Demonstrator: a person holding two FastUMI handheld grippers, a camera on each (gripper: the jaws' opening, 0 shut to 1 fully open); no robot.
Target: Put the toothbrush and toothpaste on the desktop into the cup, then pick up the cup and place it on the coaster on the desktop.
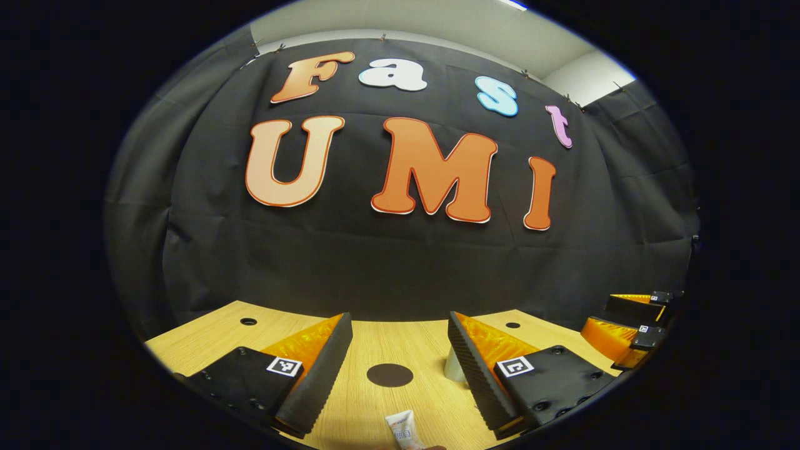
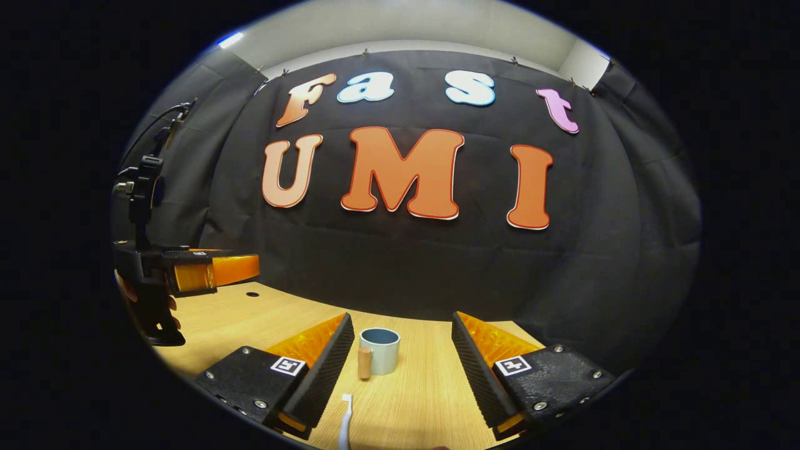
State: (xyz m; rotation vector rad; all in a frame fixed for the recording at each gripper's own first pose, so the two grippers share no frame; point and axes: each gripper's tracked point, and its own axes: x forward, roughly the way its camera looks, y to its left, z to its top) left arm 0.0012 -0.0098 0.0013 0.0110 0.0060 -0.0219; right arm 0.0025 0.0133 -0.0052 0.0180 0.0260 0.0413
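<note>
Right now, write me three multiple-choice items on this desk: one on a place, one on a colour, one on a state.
1. In the right gripper view, where does the toothbrush lie?
A. On the desktop, nearer the camera than the cup
B. Inside the cup
C. On the coaster

2. What colour is the coaster?
A. White
B. Dark brown
C. Yellow

3. How do the left gripper and right gripper stand?
A. Both shut on the toothpaste
B. One open, one shut
C. Both open, holding nothing

Answers: 1 A, its white head rests on the wood before the cup. 2 B, a dark round disc shows on the pale wood. 3 C, bare desktop shows between each gripper's fingers; the toothpaste lies free.
</note>
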